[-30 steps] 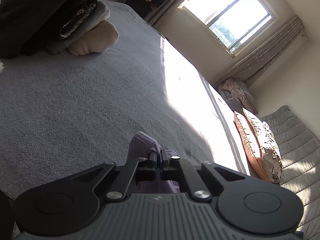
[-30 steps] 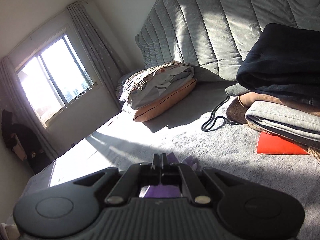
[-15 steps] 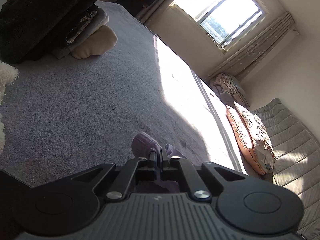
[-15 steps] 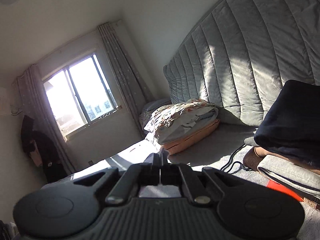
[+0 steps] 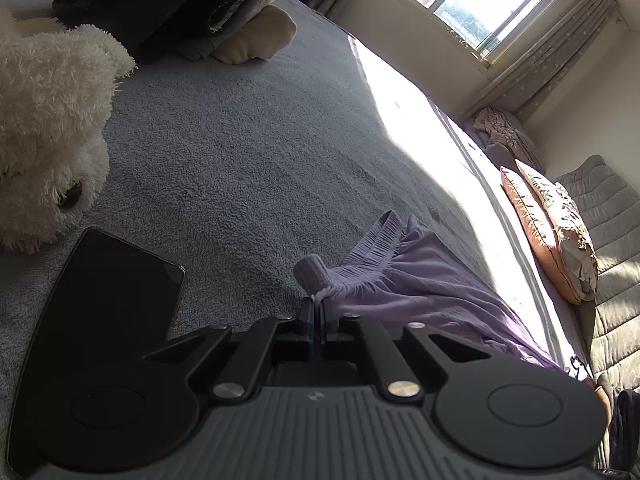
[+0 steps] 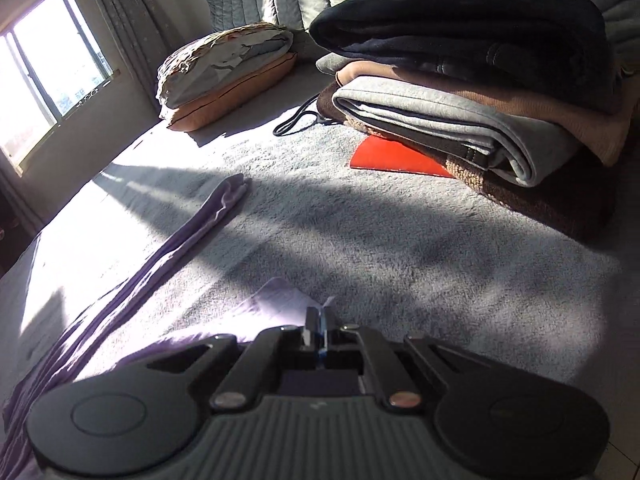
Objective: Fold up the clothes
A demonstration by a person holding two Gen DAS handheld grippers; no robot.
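A lilac garment (image 5: 420, 284) with a gathered elastic waistband lies spread on the grey bed cover (image 5: 248, 152). My left gripper (image 5: 319, 307) is shut on the bunched end of its waistband, low over the bed. In the right wrist view the same lilac garment (image 6: 132, 280) stretches away to the left, one long part reaching toward the sunlit patch. My right gripper (image 6: 319, 320) is shut on its near corner, close to the grey bed cover (image 6: 400, 248).
A white plush toy (image 5: 44, 128) and a black tablet (image 5: 108, 292) lie at the left. A dark folded pile (image 5: 168, 4) sits behind them. A stack of folded clothes (image 6: 480, 80), a red sheet (image 6: 396, 156) and pillows (image 6: 228, 72) lie by the headboard.
Both grippers have come down toward the bed with the garment, which now lies spread out on the cover. The right view tipped down from the wall to the bed surface.
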